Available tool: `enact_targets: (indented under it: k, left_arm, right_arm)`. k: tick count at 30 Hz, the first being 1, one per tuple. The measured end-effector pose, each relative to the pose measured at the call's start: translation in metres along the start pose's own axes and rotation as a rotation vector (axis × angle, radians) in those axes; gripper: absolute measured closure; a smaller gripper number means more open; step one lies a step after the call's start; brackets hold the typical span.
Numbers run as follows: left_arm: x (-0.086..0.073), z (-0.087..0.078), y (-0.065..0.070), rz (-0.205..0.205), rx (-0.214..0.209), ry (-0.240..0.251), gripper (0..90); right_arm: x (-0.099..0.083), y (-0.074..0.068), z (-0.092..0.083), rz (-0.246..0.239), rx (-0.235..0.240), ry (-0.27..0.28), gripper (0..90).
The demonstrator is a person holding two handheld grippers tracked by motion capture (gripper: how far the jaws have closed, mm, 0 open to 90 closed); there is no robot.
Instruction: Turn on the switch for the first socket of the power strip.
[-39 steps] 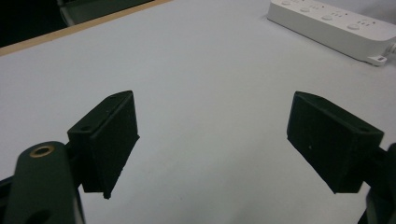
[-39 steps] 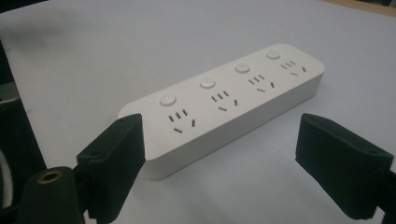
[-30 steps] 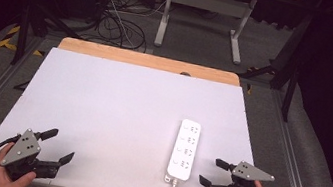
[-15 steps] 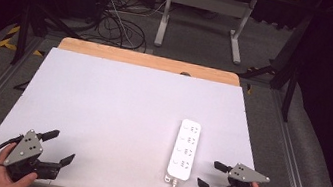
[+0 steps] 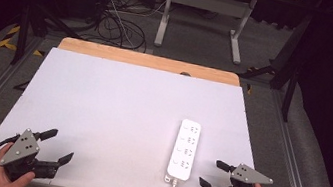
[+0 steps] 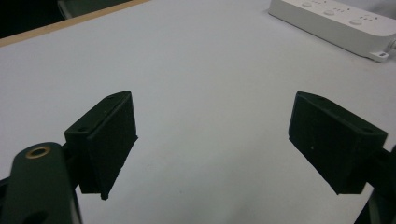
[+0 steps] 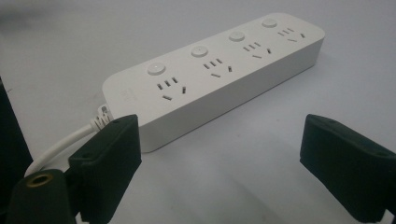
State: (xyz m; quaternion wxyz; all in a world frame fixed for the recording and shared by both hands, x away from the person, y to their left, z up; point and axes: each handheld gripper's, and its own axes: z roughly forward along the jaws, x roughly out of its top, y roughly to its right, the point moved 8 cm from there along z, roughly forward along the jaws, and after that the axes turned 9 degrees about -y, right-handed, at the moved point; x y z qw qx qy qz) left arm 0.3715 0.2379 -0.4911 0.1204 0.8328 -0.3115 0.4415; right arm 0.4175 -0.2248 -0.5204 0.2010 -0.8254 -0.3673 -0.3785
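White power strip [image 7: 219, 70], cord cut off at frame edge, right gripper [image 5: 215, 174] and left gripper [image 5: 58, 145] fingers spread

White table top [image 5: 116, 111] with wooden far edge, tangled cables [image 5: 119, 25] on grey floor, metal desk frame [image 5: 203, 8] beyond

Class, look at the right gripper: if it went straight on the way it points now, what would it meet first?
Most likely the white power strip: it lies just ahead of the open right gripper, near its cable end, with bare table between them.
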Motion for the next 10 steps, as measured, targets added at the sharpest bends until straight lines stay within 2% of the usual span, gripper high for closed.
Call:
enact_targets:
  k: [5,7,10]
  left_arm:
    - [-0.0002,-0.0002,0.0005,0.002,0.007,-0.003,16.3]
    - [-0.0006,-0.0005,-0.0008,0.015,0.031,-0.009,17.9]
    - [-0.0005,-0.0008,-0.0006,0.019,0.019,-0.006,17.9]
  right_arm:
    - [0.0004,0.0006,-0.0009,0.003,-0.005,0.006,13.5]
    - [0.0009,0.0005,-0.0012,0.003,-0.005,0.012,13.6]
    - [0.001,0.0011,-0.0021,0.003,-0.008,0.014,13.6]
